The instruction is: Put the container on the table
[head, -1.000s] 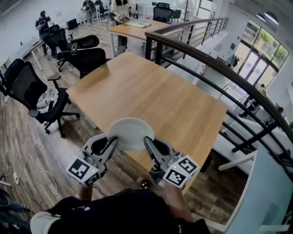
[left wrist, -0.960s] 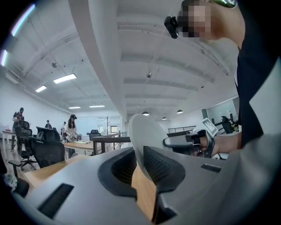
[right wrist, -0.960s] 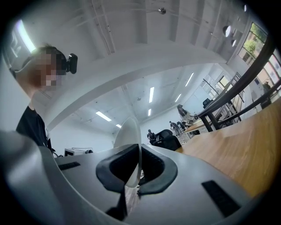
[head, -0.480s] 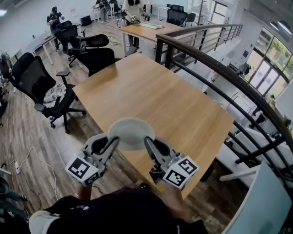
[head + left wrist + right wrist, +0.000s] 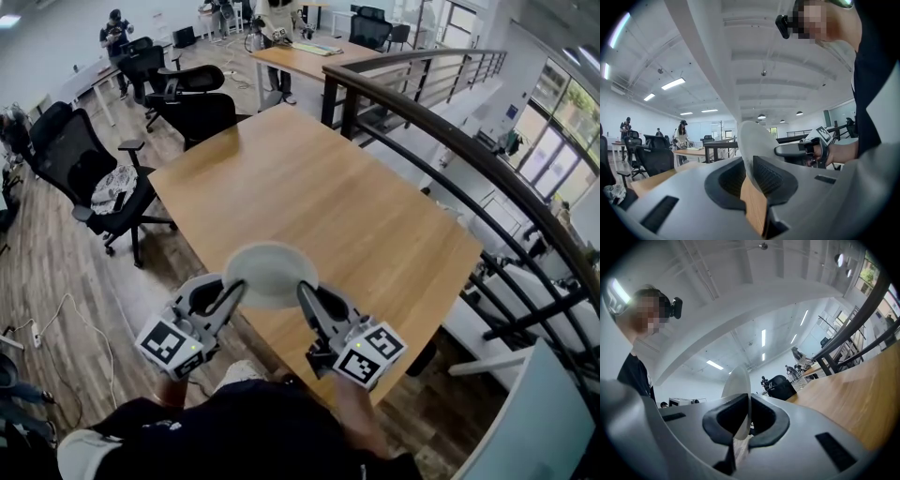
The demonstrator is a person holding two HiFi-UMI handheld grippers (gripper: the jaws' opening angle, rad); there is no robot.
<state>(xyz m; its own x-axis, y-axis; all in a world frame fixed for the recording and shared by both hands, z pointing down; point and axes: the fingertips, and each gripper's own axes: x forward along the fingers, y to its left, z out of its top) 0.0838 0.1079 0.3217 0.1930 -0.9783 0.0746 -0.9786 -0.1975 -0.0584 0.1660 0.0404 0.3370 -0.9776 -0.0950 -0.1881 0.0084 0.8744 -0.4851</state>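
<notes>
A white round container (image 5: 270,274) hangs over the near edge of the wooden table (image 5: 328,197), gripped on two sides. My left gripper (image 5: 234,291) is shut on its left rim and my right gripper (image 5: 305,291) is shut on its right rim. In the left gripper view the container (image 5: 751,140) stands edge-on between the jaws of the left gripper (image 5: 749,174), with the other gripper (image 5: 801,150) beyond it. In the right gripper view the thin rim of the container (image 5: 739,383) sits pinched in the right gripper (image 5: 747,420).
Black office chairs (image 5: 89,173) stand on the wooden floor left of the table. A dark metal railing (image 5: 450,141) runs along the table's right side. A second desk (image 5: 305,58) with people is at the back. A cable (image 5: 56,319) lies on the floor at the left.
Both grippers have carried the container a little forward over the table's near edge. Their hold on the rim is the same.
</notes>
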